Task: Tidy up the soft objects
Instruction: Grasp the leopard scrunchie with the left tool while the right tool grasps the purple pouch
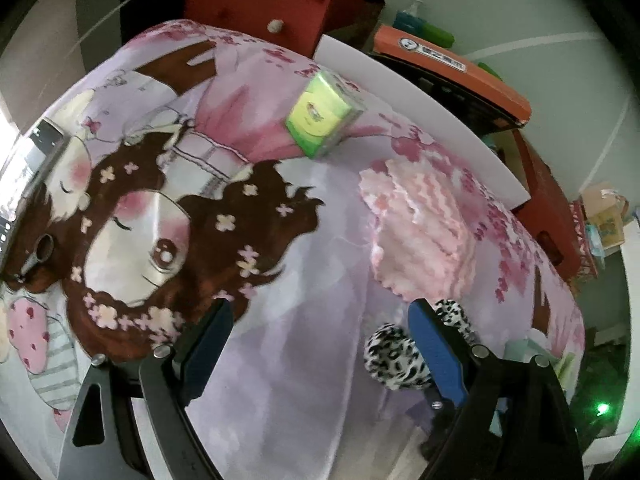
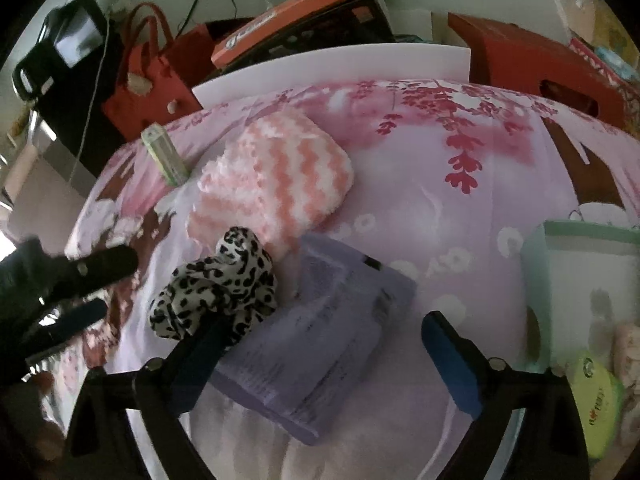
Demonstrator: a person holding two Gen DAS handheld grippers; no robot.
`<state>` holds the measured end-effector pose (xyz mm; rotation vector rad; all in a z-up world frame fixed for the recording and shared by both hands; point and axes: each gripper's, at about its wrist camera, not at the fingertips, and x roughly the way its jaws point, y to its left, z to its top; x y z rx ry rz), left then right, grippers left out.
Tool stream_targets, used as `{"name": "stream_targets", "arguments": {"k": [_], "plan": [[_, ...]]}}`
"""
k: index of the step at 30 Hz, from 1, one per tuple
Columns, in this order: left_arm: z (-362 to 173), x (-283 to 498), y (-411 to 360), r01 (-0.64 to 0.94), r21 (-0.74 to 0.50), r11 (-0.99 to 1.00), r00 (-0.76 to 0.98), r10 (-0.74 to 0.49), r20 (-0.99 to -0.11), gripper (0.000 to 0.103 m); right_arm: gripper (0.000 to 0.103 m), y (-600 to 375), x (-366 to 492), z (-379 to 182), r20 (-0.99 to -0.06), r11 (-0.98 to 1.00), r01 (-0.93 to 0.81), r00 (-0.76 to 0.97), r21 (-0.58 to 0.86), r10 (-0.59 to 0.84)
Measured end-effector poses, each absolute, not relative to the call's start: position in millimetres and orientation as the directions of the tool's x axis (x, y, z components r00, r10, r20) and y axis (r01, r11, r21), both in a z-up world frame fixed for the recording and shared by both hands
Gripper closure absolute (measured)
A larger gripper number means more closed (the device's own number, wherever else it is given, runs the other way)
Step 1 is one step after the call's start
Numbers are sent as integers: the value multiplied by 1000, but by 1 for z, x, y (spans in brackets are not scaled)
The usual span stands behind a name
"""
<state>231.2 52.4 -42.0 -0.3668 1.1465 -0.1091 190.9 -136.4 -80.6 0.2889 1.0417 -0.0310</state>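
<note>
On a bed sheet printed with a cartoon girl lie a fluffy pink-and-white zigzag cloth, a leopard-print scrunchie and a purple soft pack. My left gripper is open above bare sheet, its right finger right over the scrunchie. My right gripper is open, low over the purple pack, which lies between its blue pads without either pressing on it. Its left finger overlaps the scrunchie's edge. A green tissue pack stands farther back.
A mint-green box stands at the right of the bed, with a yellow-green packet in it. Behind the bed are a white board, red bags and an orange-lidded case. The left gripper shows at the right wrist view's left edge.
</note>
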Motion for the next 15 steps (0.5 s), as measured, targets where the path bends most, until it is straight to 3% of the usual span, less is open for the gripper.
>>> {"name": "stream_targets", "arguments": {"k": [7, 14, 15], "plan": [[-50, 229, 31, -55, -388, 920, 357, -345, -868, 14, 22, -135, 181, -82, -869, 974, 146, 488, 173, 81], [-60, 225, 11, -21, -425, 905, 285, -402, -870, 14, 45, -142, 169, -79, -877, 977, 150, 477, 150, 62], [-61, 224, 9, -16, -437, 899, 274, -417, -867, 14, 45, -144, 167, -78, -879, 978, 155, 474, 143, 53]]}}
